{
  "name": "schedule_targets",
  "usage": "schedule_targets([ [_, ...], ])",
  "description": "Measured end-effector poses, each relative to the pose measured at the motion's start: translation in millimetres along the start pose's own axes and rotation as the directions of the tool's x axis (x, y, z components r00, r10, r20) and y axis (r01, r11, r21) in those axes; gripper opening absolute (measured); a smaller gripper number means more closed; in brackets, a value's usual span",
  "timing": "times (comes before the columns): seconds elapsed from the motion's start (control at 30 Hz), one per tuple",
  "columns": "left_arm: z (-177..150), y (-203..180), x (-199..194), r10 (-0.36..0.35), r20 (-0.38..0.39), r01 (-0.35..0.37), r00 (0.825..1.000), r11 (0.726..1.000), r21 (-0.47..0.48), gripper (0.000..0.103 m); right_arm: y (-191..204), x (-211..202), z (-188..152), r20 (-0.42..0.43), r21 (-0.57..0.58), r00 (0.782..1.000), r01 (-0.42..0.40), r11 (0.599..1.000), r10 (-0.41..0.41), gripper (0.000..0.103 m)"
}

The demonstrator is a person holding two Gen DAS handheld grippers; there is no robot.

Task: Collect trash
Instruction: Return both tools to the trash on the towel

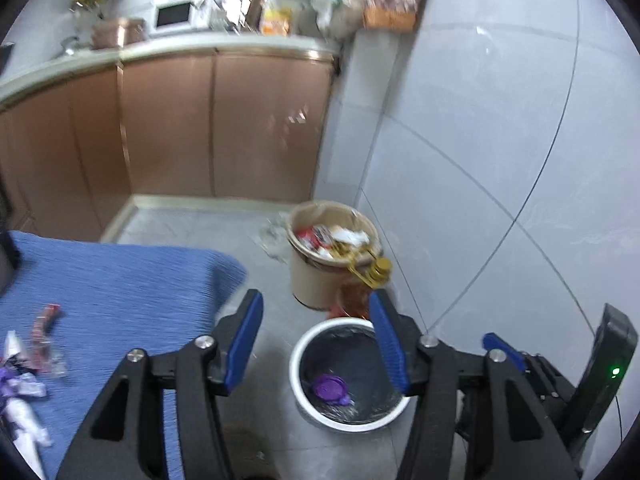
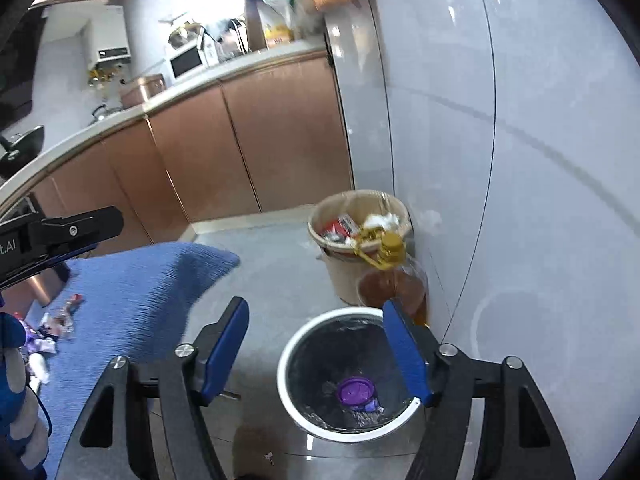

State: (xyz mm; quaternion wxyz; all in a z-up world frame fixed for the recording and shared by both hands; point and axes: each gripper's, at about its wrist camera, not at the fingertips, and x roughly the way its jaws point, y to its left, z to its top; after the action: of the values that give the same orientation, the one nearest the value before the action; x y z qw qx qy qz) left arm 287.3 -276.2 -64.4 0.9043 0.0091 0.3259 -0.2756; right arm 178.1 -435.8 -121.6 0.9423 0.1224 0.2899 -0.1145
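Note:
My left gripper (image 1: 316, 344) stands open with nothing between its blue pads, above the edge of a white-rimmed bin (image 1: 295, 364) with a black liner. A purple lid (image 1: 330, 388) lies in the bin's bottom. My right gripper (image 2: 316, 352) is also open and empty, over the same bin (image 2: 282, 376) and purple lid (image 2: 356, 391). On the blue cloth (image 1: 120, 280) to the left lie a red wrapper (image 1: 45, 322) and purple-and-white wrappers (image 1: 20, 386). The right wrist view shows the cloth (image 2: 140, 288) and the wrappers (image 2: 60, 320) too.
Behind the white bin stands a beige bin (image 1: 312, 284) (image 2: 340, 276) full of trash. An amber bottle with a yellow cap (image 1: 378, 274) (image 2: 392, 276) stands against the grey tiled wall. Brown cabinets and a cluttered counter run along the back. A gloved hand (image 2: 16, 384) shows at the left.

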Motion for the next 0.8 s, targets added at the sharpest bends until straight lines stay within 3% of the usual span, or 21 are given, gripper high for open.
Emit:
schedule_targets([
  [0.27, -9, 28, -96, 0.077, 0.16, -0.077, 0.984, 0.997, -0.006, 0.058, 43, -72, 9, 0.107, -0.049, 0.994, -0.012, 0.999, 0.017, 0.092],
  [0.43, -23, 50, -150, 0.107, 0.175, -0.109, 0.979, 0.994, 0.002, 0.058, 66, -115, 13, 0.182, -0.066, 0.982, -0.036, 0.997, 0.047, 0.1],
  [0.8, -59, 103, -220, 0.194, 0.197, -0.188, 0.961, 0.981, -0.047, 0.061, 110, -187, 19, 0.264, -0.113, 0.954, -0.114, 0.987, 0.14, 0.103],
])
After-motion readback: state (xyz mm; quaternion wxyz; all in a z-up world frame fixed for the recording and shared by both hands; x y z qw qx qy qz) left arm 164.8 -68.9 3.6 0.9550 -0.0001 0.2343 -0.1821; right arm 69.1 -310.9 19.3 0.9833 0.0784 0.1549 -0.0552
